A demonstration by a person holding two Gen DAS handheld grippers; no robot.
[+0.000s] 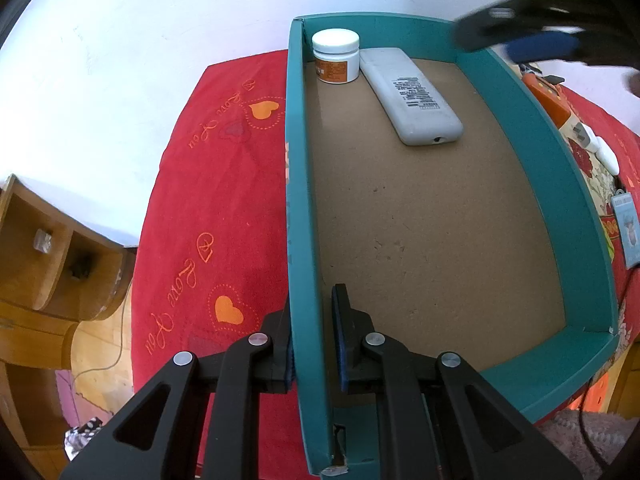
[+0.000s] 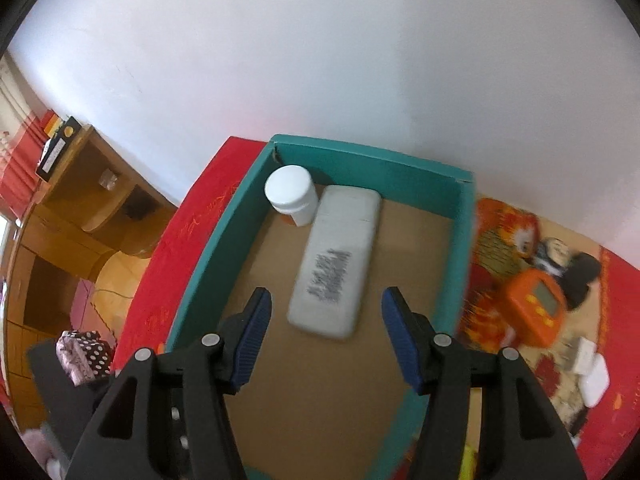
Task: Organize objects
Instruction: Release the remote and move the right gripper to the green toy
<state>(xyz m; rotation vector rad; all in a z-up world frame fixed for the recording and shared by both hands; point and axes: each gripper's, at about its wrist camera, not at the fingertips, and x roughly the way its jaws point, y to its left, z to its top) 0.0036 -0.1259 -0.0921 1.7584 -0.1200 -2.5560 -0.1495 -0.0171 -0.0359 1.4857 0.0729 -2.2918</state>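
Nearest in the left wrist view, the left gripper (image 1: pixel 314 344) is pinching the left wall of the teal box (image 1: pixel 298 208), one blue-padded jaw sitting outside the wall and the other inside, pressing on the cardboard at about 6 o'clock in the frame. The box is lying on a red cloth (image 1: pixel 224 184) printed with orange hearts.

In the right wrist view, the right gripper (image 2: pixel 326 334) is hovering above the box's brown floor with its jaws spread and nothing between them; the picture is blurring with motion. Just beyond the jaw tips, at about 12 o'clock from them, a white remote control (image 2: pixel 336 264) is lying face down on the floor of the box, label up. Past its far end, towards 11 o'clock, a white-lidded jar (image 2: pixel 291 194) is standing upright in the far left corner, right beside the remote.

Outside the box, at 3 o'clock in the right wrist view, an orange device (image 2: pixel 536 304) with a small screen is resting on a patterned part of the cloth, and small white items (image 2: pixel 592 372) are lying nearer, at about 4 o'clock. A wooden shelf unit (image 2: pixel 80 216) is standing at 9 o'clock, beyond the cloth, against a white wall.
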